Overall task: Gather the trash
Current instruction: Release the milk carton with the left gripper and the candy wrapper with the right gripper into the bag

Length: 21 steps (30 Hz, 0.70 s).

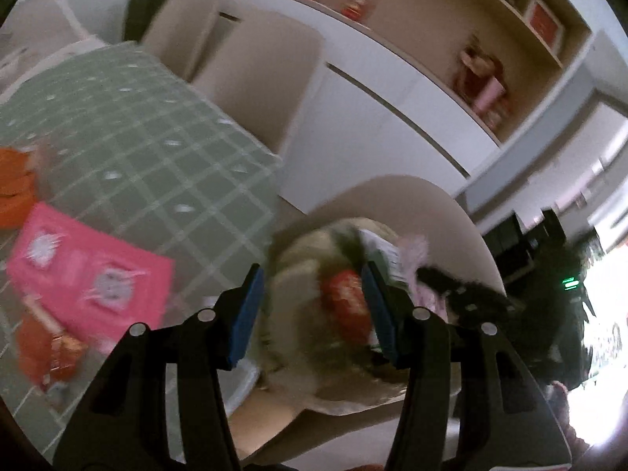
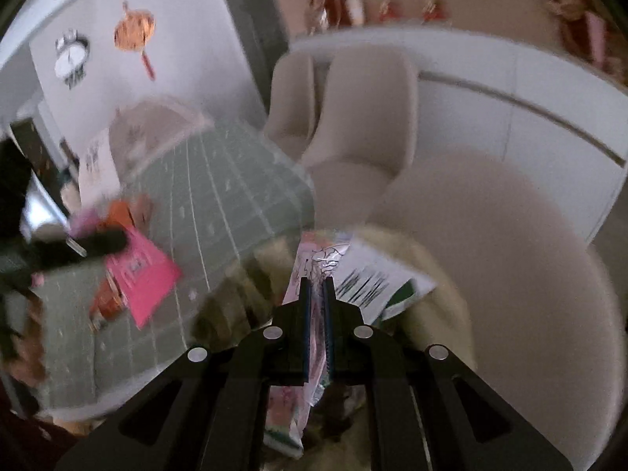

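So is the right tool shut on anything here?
Shut on a pink wrapper: the right tool has its blue pads pinching it.

Your trash: a thin pink printed wrapper (image 2: 314,271), crumpled, standing upright in the pinch of your right gripper (image 2: 318,286) above a pale bag (image 1: 310,353) on the beige chair seat. In that bag lie a red packet (image 1: 347,302) and a white barcoded carton (image 2: 373,278), both blurred. On the far-left green tablecloth lie a flat pink packet (image 1: 94,274) and orange wrappers (image 1: 15,192).

Beige padded chairs (image 2: 361,117) stand beside the green checked-cloth surface (image 1: 157,133); behind, long white cabinets (image 1: 376,98) carry a wooden shelf (image 1: 451,31); a round wall clock (image 2: 70,59) hangs on the white wall.
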Tool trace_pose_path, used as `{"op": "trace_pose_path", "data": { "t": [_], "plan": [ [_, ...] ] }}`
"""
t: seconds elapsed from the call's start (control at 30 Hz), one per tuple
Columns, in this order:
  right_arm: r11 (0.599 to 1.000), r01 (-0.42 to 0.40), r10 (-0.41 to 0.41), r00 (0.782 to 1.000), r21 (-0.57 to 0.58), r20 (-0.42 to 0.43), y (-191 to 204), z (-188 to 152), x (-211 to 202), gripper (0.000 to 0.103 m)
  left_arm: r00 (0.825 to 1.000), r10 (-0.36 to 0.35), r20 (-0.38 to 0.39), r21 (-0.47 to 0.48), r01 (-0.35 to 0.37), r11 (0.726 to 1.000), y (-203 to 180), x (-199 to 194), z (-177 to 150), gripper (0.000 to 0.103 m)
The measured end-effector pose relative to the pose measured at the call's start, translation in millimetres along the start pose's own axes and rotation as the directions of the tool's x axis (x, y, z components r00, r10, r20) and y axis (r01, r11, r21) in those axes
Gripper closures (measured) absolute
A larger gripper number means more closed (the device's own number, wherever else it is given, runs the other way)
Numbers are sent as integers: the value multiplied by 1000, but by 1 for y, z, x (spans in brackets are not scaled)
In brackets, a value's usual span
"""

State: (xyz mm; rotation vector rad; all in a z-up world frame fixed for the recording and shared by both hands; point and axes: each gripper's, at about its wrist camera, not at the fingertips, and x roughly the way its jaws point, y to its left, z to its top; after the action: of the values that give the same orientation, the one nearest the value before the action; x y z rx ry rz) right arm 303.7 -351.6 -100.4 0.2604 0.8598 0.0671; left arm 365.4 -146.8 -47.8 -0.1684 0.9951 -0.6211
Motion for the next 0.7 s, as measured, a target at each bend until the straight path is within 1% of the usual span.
{"op": "trace_pose_path", "data": {
  "t": [0.1,0.17,0.23,0.33,0.43,0.57,0.63,0.7],
  "plan": [
    [1000,13,-13,995,5,-94,-1,-15,28,95,996,75,52,-54,-72,996,34,-26,-4,54],
    [1000,25,-24,993,4,-119,-2,-22,35,95,990,122,73,-93,-115,989,54,-38,-8,54],
    [999,42,-41,989,3,-144,-2,-29,40,95,985,155,81,-147,-142,979,76,-47,-13,54],
    [997,71,-71,984,-4,-164,1,-35,47,95,976,202,83,-235,-178,956,110,-59,-25,54],
    [995,97,-93,983,21,-159,3,-40,47,95,970,230,80,-300,-197,934,137,-69,-37,54],
    [990,121,-111,986,70,-125,6,-40,37,92,963,256,78,-324,-218,920,157,-80,-47,54],
    [988,132,-122,987,83,-107,11,-40,31,82,963,260,73,-329,-223,918,167,-85,-51,54],
    [985,148,-142,987,89,-80,12,-38,23,76,963,261,65,-331,-226,916,177,-89,-55,54]
  ]
}}
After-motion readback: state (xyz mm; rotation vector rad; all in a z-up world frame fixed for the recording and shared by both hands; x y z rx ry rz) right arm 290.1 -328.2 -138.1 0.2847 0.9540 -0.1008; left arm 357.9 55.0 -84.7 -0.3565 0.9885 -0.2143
